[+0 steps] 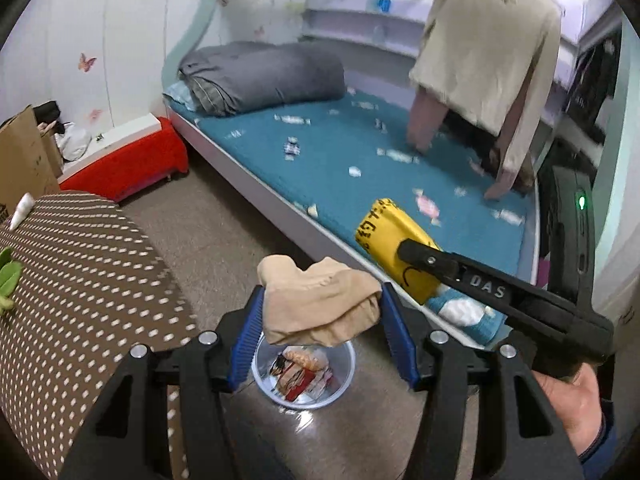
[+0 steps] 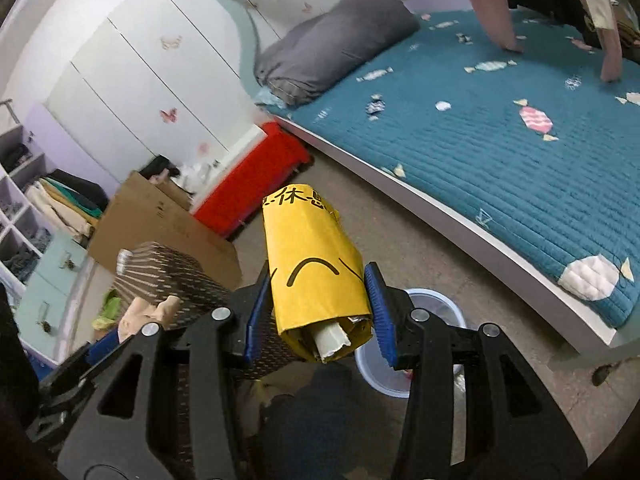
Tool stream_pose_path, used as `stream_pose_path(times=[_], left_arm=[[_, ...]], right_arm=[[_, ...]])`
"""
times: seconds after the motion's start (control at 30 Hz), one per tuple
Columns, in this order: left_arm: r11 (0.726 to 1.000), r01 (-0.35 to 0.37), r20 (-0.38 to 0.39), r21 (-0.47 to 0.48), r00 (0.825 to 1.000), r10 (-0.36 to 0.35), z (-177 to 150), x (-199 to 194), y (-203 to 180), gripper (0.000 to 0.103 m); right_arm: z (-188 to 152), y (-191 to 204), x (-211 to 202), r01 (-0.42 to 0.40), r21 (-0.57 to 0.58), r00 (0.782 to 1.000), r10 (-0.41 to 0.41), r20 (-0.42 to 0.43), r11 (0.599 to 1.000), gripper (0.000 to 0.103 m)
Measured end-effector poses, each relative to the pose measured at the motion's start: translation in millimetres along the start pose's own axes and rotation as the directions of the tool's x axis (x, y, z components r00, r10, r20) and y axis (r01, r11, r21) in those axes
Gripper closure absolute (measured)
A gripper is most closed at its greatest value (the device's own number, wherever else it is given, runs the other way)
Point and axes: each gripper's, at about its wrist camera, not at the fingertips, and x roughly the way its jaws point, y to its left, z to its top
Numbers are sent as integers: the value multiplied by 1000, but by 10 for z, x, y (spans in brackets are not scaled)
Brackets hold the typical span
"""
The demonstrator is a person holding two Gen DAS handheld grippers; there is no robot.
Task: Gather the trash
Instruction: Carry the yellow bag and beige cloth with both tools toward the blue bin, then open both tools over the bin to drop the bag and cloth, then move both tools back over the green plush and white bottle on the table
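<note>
My left gripper (image 1: 322, 320) is shut on a beige crumpled stocking (image 1: 320, 308), held above a clear plastic trash bin (image 1: 345, 384) on the floor that holds several wrappers. My right gripper (image 2: 318, 308) is shut on a yellow rolled paper package (image 2: 316, 264) with black characters; it also shows in the left wrist view (image 1: 394, 252), held to the right of the stocking. In the right wrist view the bin (image 2: 440, 304) lies just below and right of the package, and the stocking (image 2: 148, 312) shows at lower left.
A bed with a teal quilt (image 1: 360, 160) and a grey folded duvet (image 1: 260, 76) fills the back. A brown dotted stool (image 1: 80, 280) stands at left, a red bench (image 1: 132, 160) and a cardboard box (image 2: 160, 220) beyond it. Clothes hang over the bed (image 1: 488, 40).
</note>
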Motion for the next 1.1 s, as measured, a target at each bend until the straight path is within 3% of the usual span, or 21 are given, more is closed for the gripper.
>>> stream_pose_path(times=[0.17,0.33,0.43,0.5,0.57,0.6,0.67,0.7,0.8,0.93,1.1], left_arm=[[996,-38,-124,81,991,48,80,498,-92,46],[985,-64,-194,158,976,94,182,807,-168,44],[969,-98,-256,226,954,156,210,1013,-207,35],[965,-114,-278,237,944,179,221,1083,-190,16],[958,-145,-264,248,941,211,241,1071,-171,14],[958,-153,-264,244,940,217,235,1054,-139,13],[965,-147,-260,215,944,202,242,1004,-84,13],[969,-143,-253,203,948,193,257,977,-67,13],[979,-134,-217,155,962,166,256,849,-19,13],[996,-63,-142,64,987,71,260,568,77,13],[999,-36,-40,4,999,36,277,131,199,12]], right_arm=[[6,-184,337,37,38,997,-34,-73,999,59],[-1,-378,660,55,90,989,-42,-145,994,58],[-47,-460,823,57,122,984,-35,-177,991,57],[-90,-510,953,71,139,977,-41,-209,988,50],[-137,-562,1054,86,166,972,-46,-232,982,30],[-157,-581,1077,86,181,971,-42,-235,980,25],[-221,-642,1110,104,206,968,-51,-247,973,10],[-236,-649,1100,119,206,966,-66,-248,971,8],[-293,-645,963,133,211,970,-84,-228,968,6],[-282,-518,714,161,171,975,-130,-181,972,6],[-225,-231,352,167,122,982,-154,-108,978,6]])
